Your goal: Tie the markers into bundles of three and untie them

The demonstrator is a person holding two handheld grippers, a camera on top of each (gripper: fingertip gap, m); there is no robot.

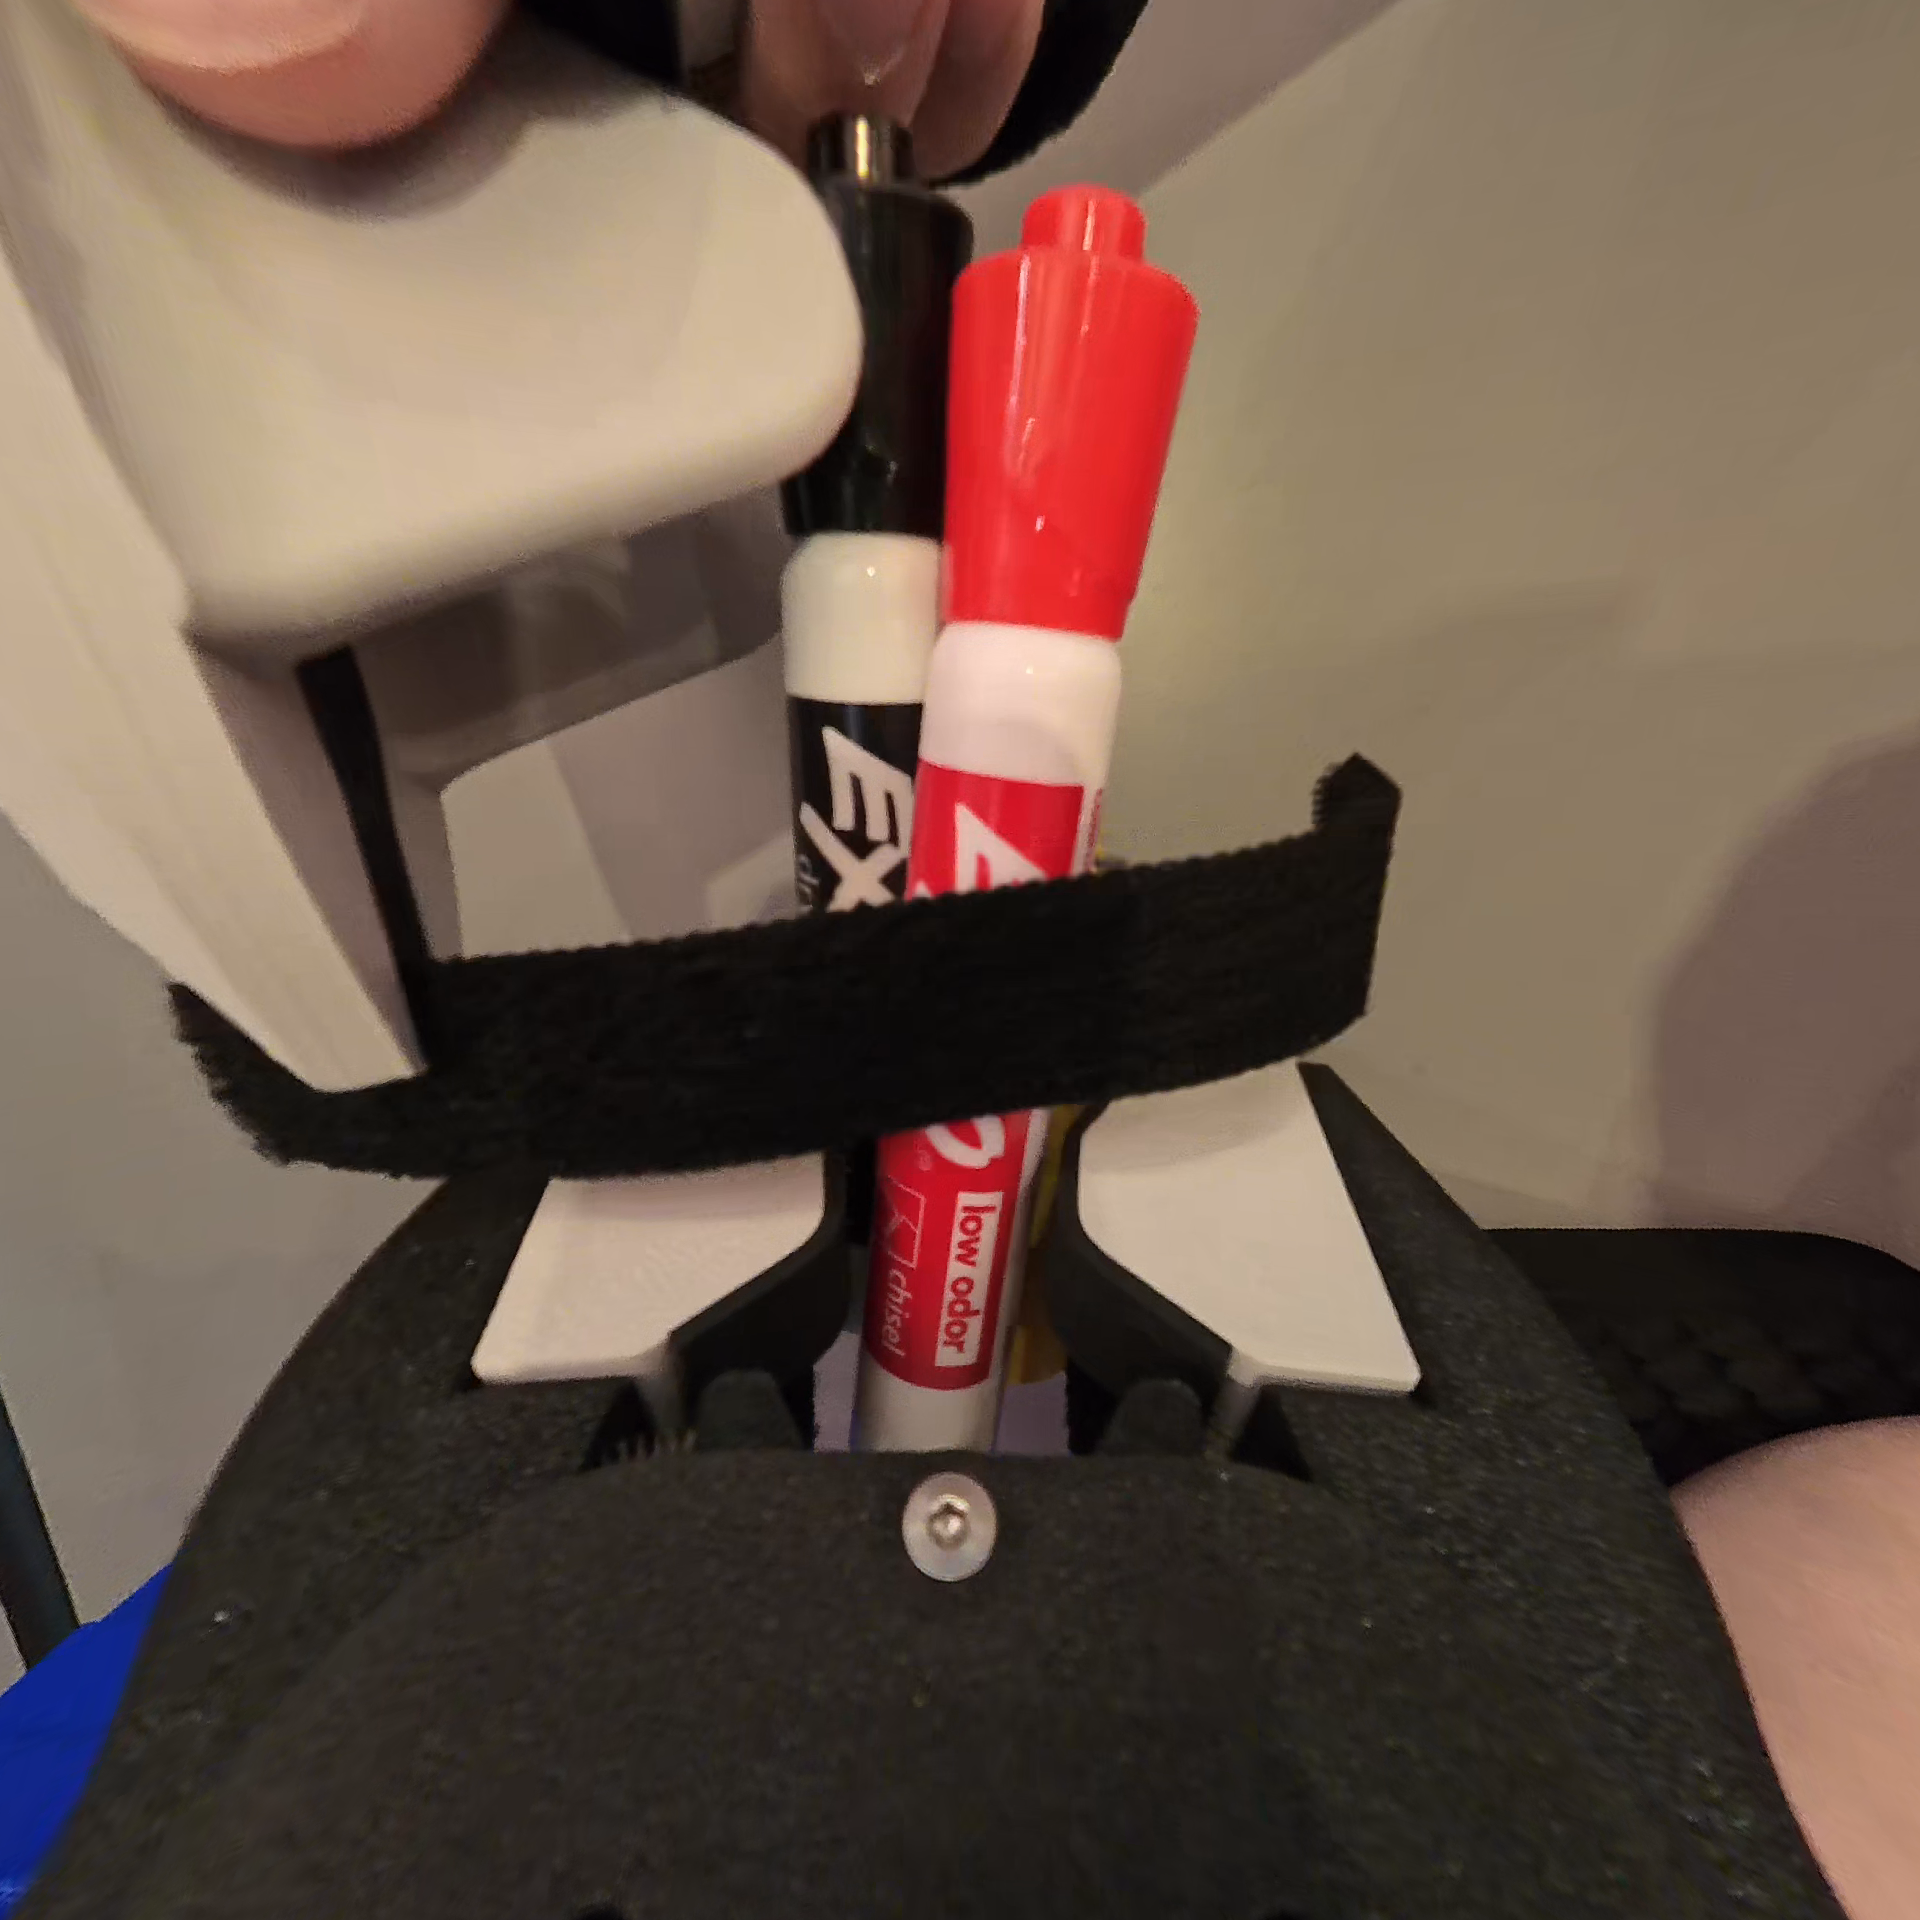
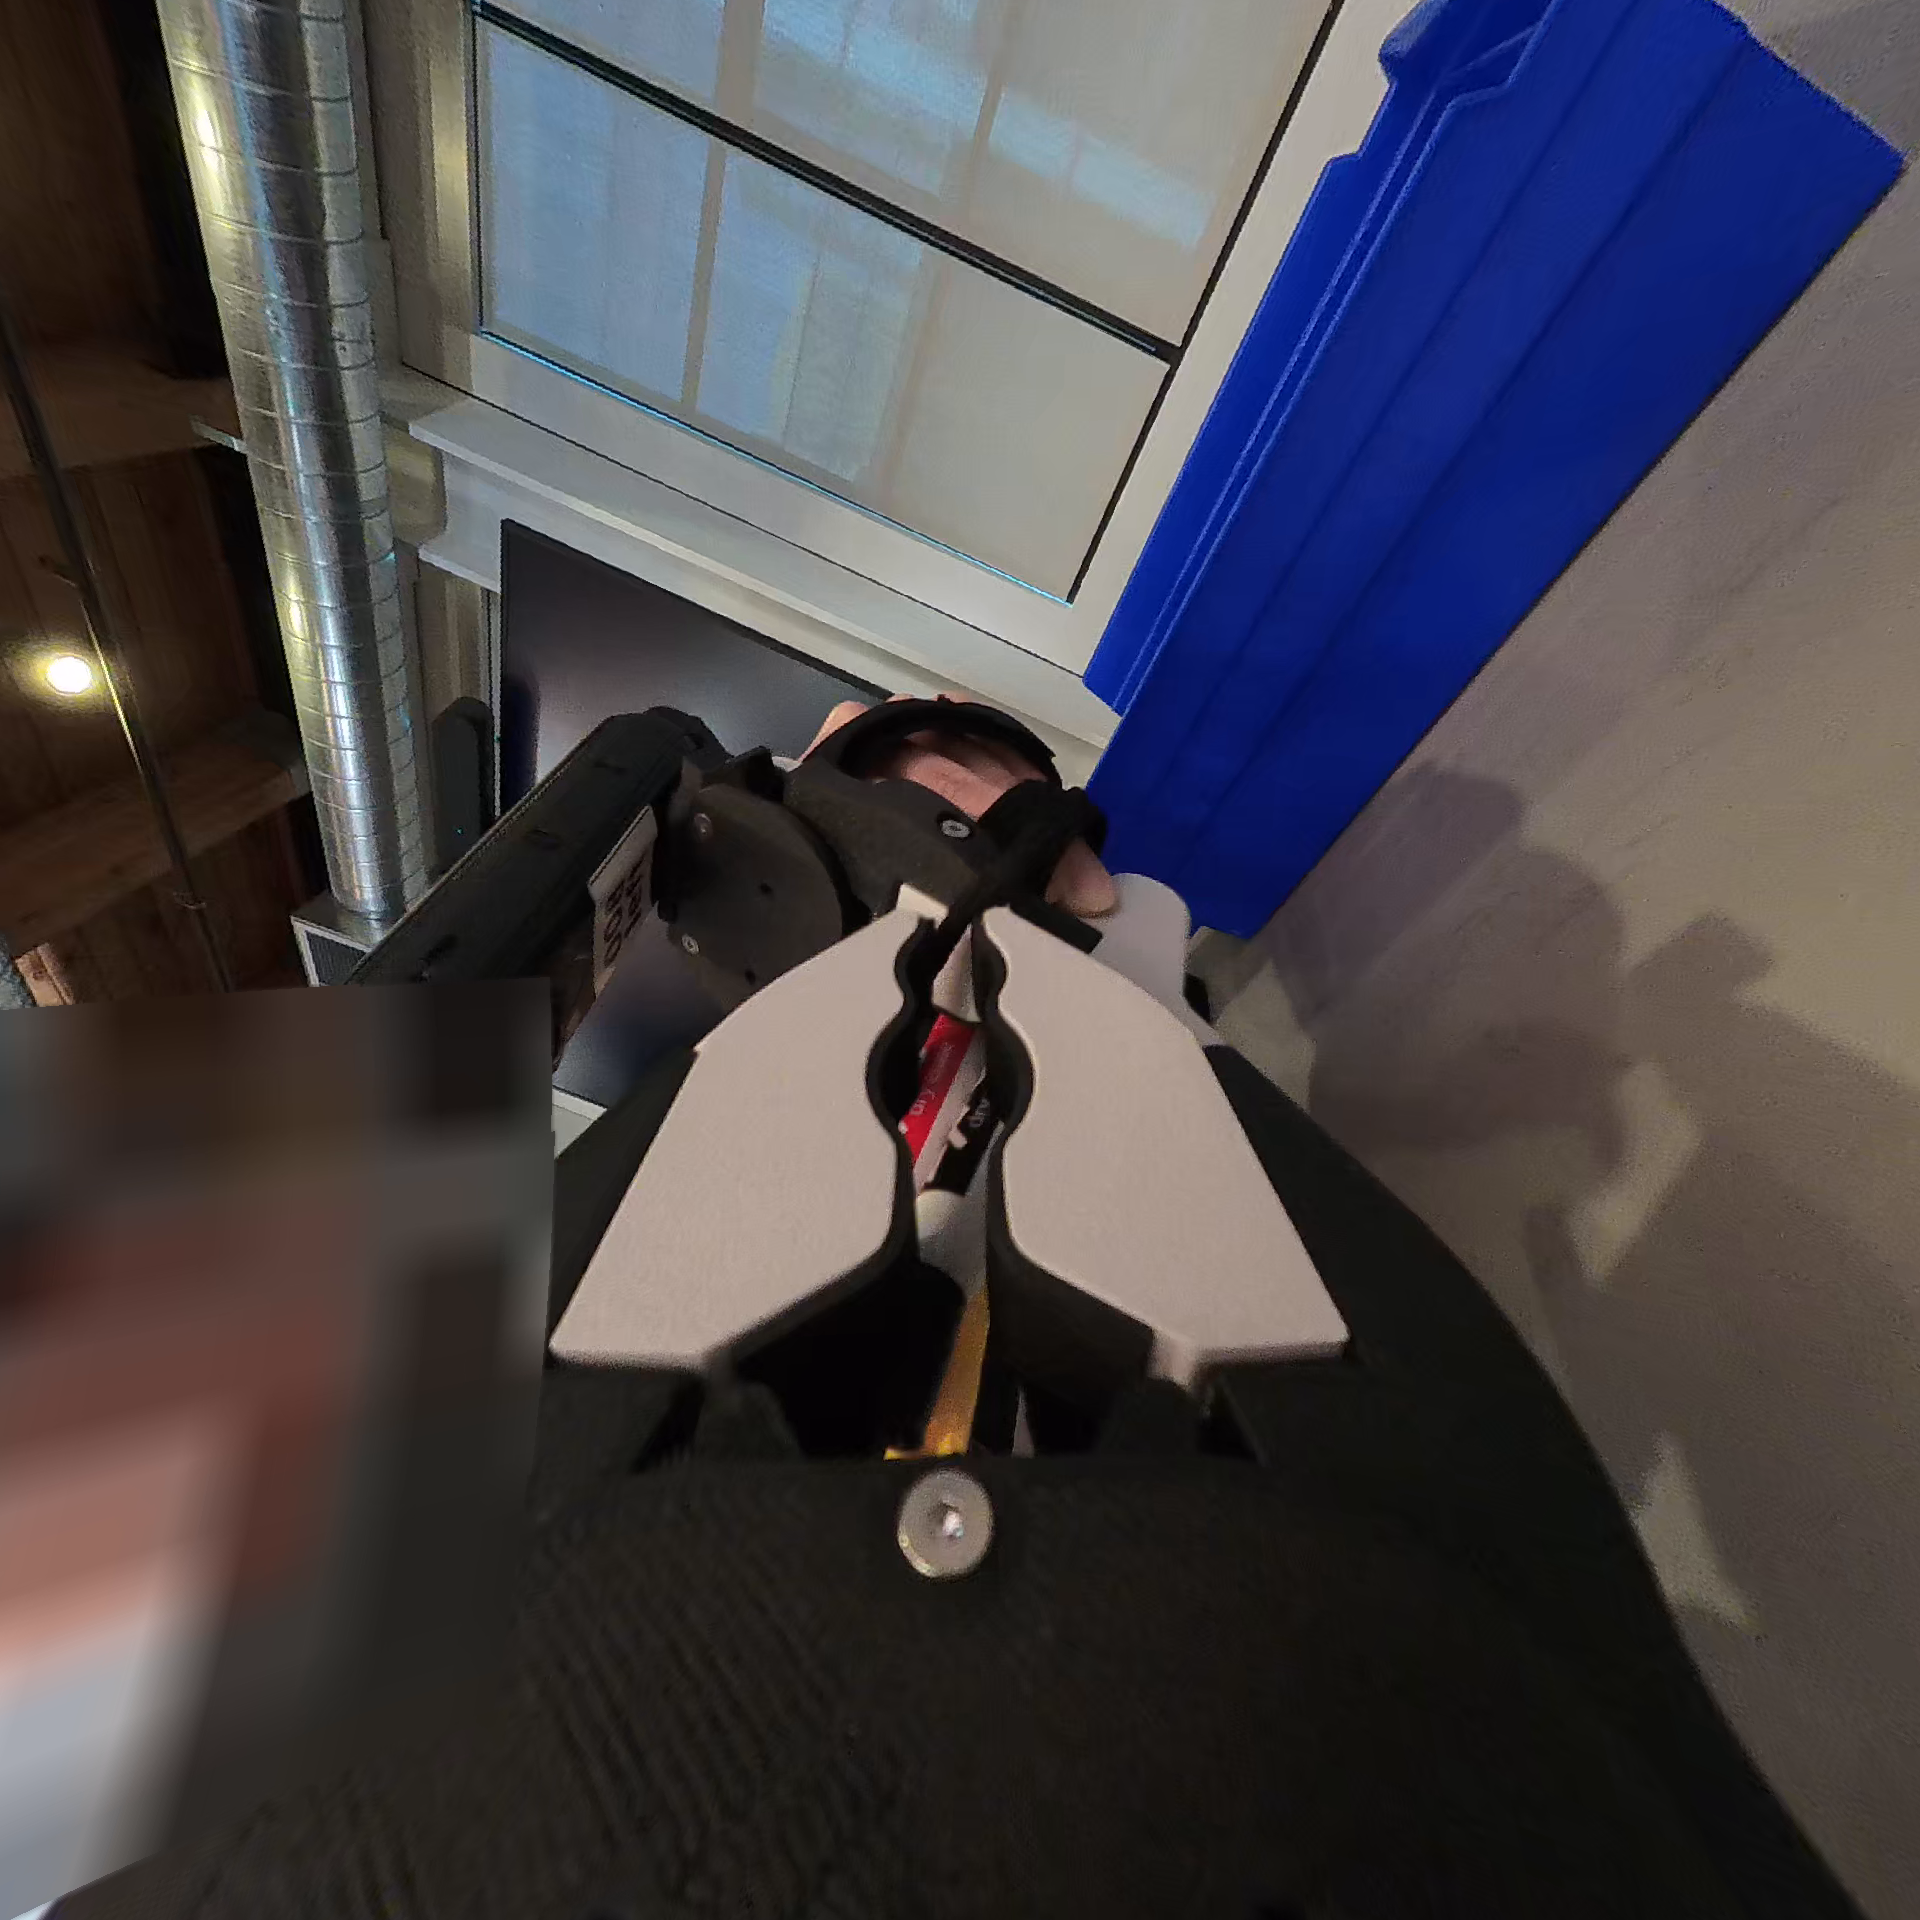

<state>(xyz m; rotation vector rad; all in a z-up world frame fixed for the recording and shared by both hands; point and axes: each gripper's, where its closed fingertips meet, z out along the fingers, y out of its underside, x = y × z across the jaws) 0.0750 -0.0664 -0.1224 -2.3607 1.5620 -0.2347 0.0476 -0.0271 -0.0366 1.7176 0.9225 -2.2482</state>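
My left gripper (image 1: pixel 951 1174) is shut on a bundle of markers held upright: a red marker (image 1: pixel 1049 499), a black marker (image 1: pixel 883 623) behind it, and a sliver of a yellow marker (image 1: pixel 1042 1351). A black hook-and-loop strap (image 1: pixel 883 997) runs across the bundle just above the left fingertips. Its right end curls free. My right gripper (image 2: pixel 961 925) is shut on the strap's other end; it shows at the upper left of the left wrist view (image 1: pixel 405 997). In the right wrist view the red marker (image 2: pixel 940 1081) shows through the gap between the fingers.
A blue plastic bin (image 2: pixel 1455 468) stands on the grey table (image 2: pixel 1714 935) beside the left gripper. A dark monitor (image 2: pixel 644 665), a metal duct (image 2: pixel 312 520) and a window lie beyond. A person's thumb (image 1: pixel 260 62) is at the top left.
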